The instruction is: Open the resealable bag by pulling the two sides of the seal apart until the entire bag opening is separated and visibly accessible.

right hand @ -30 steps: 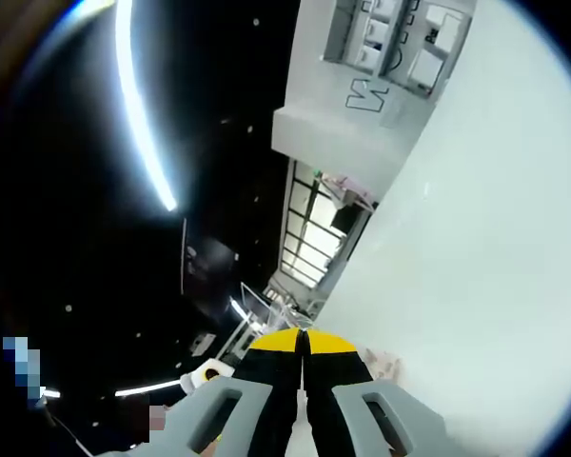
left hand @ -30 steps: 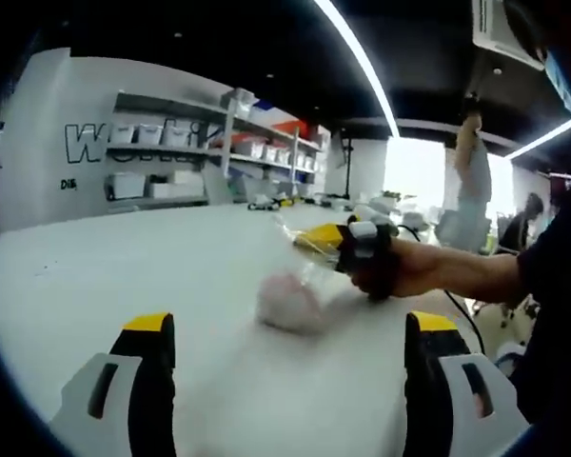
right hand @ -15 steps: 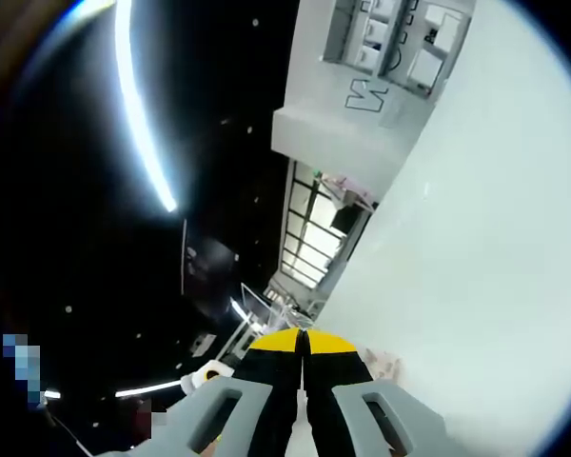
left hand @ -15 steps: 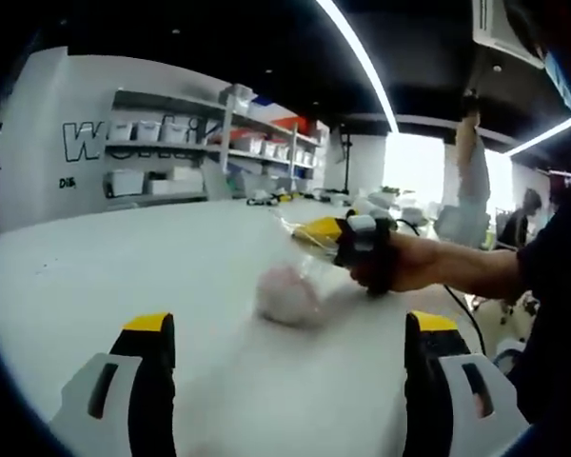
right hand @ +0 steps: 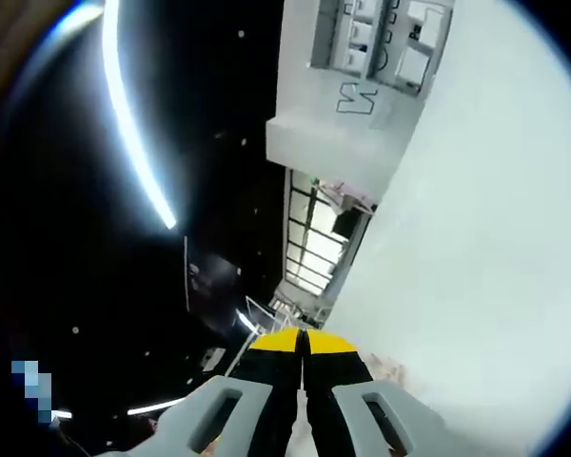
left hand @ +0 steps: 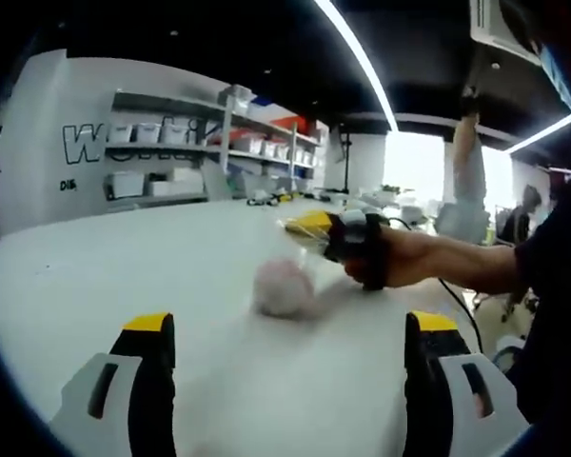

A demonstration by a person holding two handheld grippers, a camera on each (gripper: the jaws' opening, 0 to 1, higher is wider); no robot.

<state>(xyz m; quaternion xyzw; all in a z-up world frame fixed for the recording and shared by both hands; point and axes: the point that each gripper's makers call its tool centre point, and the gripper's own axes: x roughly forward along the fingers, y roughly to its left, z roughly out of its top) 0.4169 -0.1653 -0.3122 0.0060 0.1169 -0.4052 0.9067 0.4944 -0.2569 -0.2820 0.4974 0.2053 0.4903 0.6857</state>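
Two hand-held grippers going here. My left hand-held gripper [left hand: 290,381] sits low over the white tabletop [left hand: 124,267] with its jaws spread wide, nothing between them. My right hand-held gripper [left hand: 309,228] is across from it, yellow tips pressed together, pinching the top edge of the resealable bag [left hand: 285,284]. That bag's pinkish bottom rests on the tabletop. Storage shelves [left hand: 171,157] line the wall behind.

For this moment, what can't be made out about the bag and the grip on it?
- Resealable bag, left gripper view: blurred; seal state unreadable.
- Right gripper, left gripper view: its shut tips meet the bag's top; grip point too small to read.
- Right gripper view: the shut jaws hide the bag, a pink sliver aside.
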